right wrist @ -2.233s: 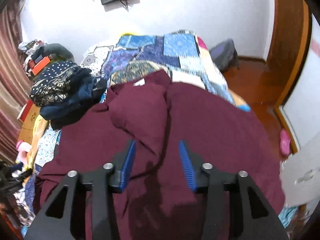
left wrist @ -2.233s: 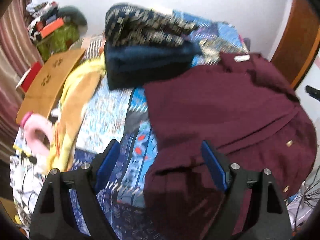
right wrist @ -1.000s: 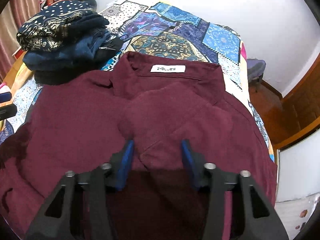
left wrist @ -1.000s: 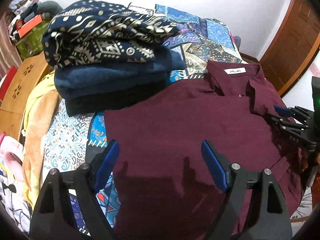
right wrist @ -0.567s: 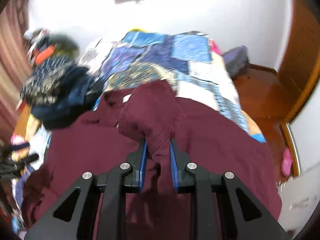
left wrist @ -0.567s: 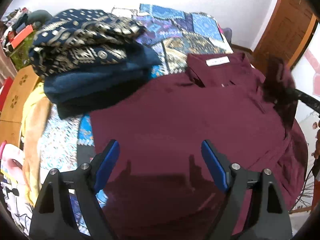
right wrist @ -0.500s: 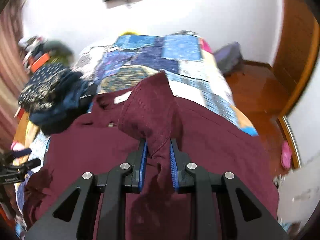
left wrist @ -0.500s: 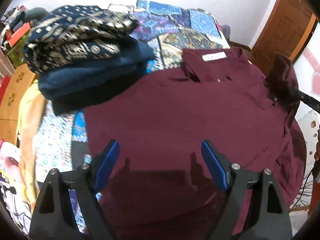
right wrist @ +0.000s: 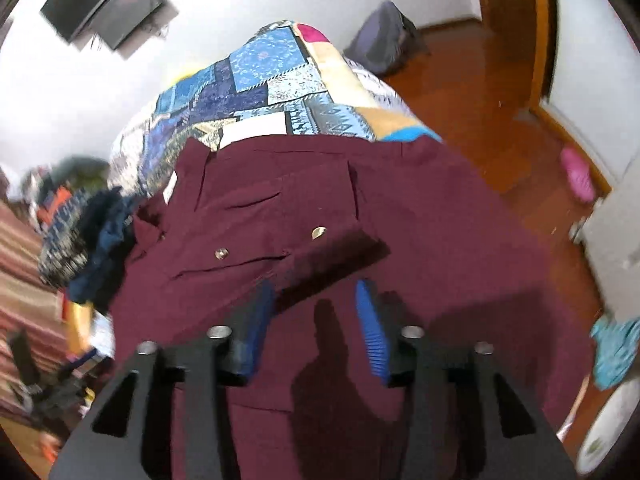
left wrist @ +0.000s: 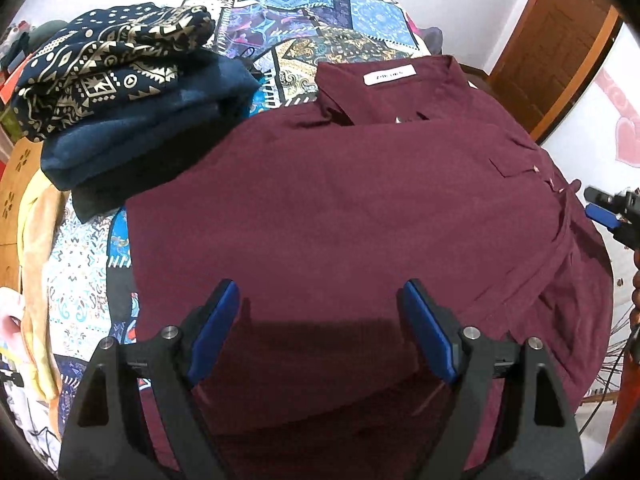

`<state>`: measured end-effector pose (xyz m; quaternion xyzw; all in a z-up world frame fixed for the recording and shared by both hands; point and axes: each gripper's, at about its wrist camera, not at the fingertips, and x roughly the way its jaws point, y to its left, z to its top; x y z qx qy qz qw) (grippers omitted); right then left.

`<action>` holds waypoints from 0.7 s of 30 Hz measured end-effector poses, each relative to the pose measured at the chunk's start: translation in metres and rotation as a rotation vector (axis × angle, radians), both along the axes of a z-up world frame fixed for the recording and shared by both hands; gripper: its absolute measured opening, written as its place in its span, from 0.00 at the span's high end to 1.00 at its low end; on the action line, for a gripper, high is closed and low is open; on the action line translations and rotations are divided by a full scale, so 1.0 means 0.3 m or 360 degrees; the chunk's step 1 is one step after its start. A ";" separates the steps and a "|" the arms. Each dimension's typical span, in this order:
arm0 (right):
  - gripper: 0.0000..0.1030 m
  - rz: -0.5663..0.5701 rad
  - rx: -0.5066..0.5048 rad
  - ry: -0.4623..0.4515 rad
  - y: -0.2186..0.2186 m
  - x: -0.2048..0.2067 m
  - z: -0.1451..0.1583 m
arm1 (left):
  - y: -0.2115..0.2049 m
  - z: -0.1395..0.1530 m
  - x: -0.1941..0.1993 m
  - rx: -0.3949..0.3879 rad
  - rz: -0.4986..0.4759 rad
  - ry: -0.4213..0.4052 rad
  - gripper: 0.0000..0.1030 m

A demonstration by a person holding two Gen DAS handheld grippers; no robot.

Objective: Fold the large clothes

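Observation:
A maroon shirt point(left wrist: 340, 208) lies spread on the patchwork bed, collar with a white label point(left wrist: 388, 77) at the far end. My left gripper point(left wrist: 320, 320) is open and empty, hovering over the shirt's near part. My right gripper point(right wrist: 316, 308) is open over the shirt point(right wrist: 440, 240), a loose fold of cloth lying just beyond its fingers; it holds nothing. The right gripper also shows in the left wrist view point(left wrist: 604, 212) at the shirt's right edge.
A stack of folded dark blue and gold-patterned clothes point(left wrist: 120, 80) sits at the far left on the bedspread point(left wrist: 340, 24). Yellow cloth point(left wrist: 36, 240) lies at the left edge. Wooden floor point(right wrist: 500, 100) and a door lie to the right.
My right gripper was shut on a raised fold of the shirt; it has opened and the fold now lies down on the shirt. The left gripper stayed open, shifting slightly.

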<state>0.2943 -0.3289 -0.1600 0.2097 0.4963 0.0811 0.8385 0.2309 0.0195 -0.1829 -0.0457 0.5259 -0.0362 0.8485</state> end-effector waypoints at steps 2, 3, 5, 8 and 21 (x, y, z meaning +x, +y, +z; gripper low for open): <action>0.51 -0.0034 0.0039 0.0010 -0.003 0.015 -0.009 | -0.002 -0.010 -0.003 0.0000 -0.0003 0.0014 0.19; 0.51 -0.0043 0.0042 0.0010 0.005 0.029 -0.013 | -0.004 -0.018 -0.005 -0.0001 -0.0003 0.0022 0.19; 0.51 -0.0024 0.0061 0.0023 0.010 0.055 -0.031 | -0.006 -0.030 -0.010 0.0001 -0.0002 0.0034 0.19; 0.51 -0.0038 0.0124 0.0132 0.016 0.100 -0.091 | -0.010 -0.035 -0.019 0.0006 0.0000 0.0029 0.19; 0.83 0.0030 0.0100 -0.0188 -0.009 0.063 0.085 | 0.008 0.037 -0.008 0.0033 0.0020 -0.0045 0.19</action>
